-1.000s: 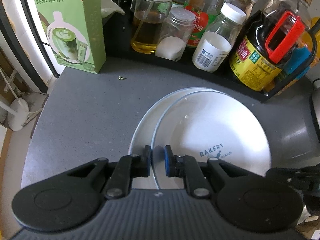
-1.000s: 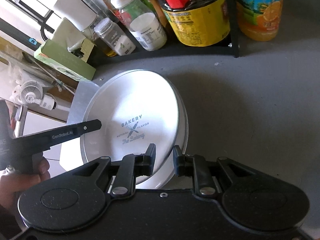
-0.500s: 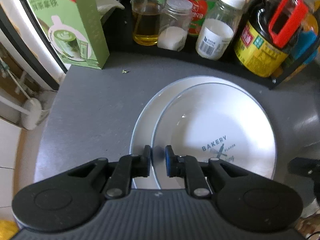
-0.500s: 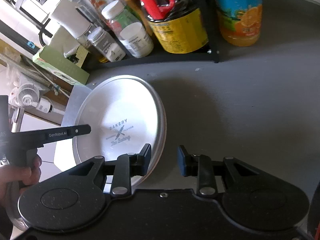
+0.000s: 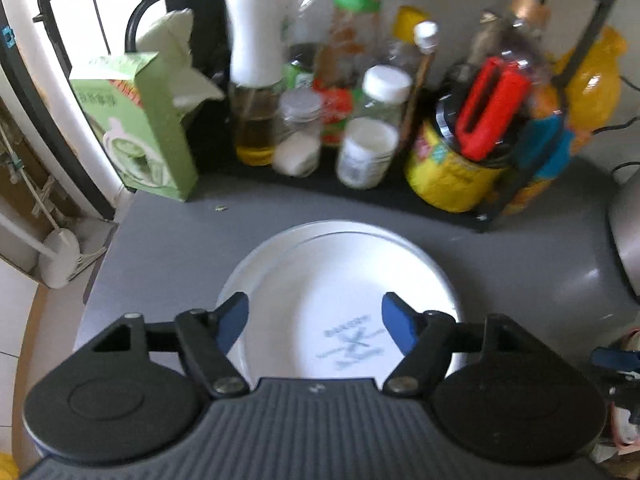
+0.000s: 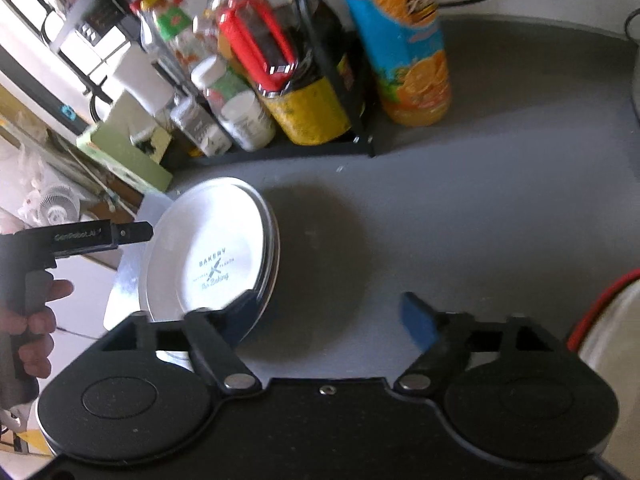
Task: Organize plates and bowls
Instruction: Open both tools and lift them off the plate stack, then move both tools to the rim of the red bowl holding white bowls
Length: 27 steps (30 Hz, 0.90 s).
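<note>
The left gripper [image 5: 315, 322] is wide open above two white plates [image 5: 340, 300]. One plate sits inside the other on the grey counter [image 5: 168, 240]. Bottles [image 5: 364, 128] stand behind.

Two white plates [image 5: 340, 280] stacked flat on grey counter [image 5: 168, 240], top one printed "BAKERY"

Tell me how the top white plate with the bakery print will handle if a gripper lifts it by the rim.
The top plate looks glazed and glossy, so probably stiff but slippery in a rim pinch. It is likely breakable. It rests nested on the lower plate, so it may slide rather than tip.
</note>
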{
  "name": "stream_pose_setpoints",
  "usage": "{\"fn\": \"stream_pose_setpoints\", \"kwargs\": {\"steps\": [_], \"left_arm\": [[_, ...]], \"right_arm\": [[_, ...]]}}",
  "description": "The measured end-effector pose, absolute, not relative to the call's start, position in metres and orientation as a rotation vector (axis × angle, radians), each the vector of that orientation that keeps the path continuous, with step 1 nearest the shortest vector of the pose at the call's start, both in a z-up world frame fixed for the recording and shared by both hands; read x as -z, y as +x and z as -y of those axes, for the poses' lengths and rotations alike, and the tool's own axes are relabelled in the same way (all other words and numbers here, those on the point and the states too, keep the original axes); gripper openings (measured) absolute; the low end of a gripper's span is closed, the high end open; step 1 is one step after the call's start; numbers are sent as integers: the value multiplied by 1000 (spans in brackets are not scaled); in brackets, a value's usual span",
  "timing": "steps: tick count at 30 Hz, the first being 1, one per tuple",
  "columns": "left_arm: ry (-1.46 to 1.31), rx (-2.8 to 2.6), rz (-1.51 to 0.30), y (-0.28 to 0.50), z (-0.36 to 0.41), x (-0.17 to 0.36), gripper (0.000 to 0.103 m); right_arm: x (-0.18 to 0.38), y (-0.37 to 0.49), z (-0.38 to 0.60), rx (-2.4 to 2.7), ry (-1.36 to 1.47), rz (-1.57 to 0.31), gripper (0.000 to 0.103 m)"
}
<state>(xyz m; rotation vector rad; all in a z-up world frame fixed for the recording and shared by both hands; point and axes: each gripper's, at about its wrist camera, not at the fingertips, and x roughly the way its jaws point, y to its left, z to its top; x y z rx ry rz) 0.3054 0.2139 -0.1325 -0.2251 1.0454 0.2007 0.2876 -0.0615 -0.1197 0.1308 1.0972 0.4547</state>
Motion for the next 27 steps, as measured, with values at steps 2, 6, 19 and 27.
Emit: {"fn": "stream_pose_setpoints", "kwargs": {"steps": [2,6,19,27], "left_arm": [[-206,-198,-1035,303,-202,125,78],[-214,-180,-1013,298,-181,111,79],[-277,-42,-917,284,-103,83,103],[-303,39,-911,282,-51,80,103]], "right_arm": [[112,284,72,-465,134,-1075,99],[97,277,94,-473,141,-1032,103],[57,249,162,-492,167,-917,103],[44,240,207,-462,187,-876,103]]}}
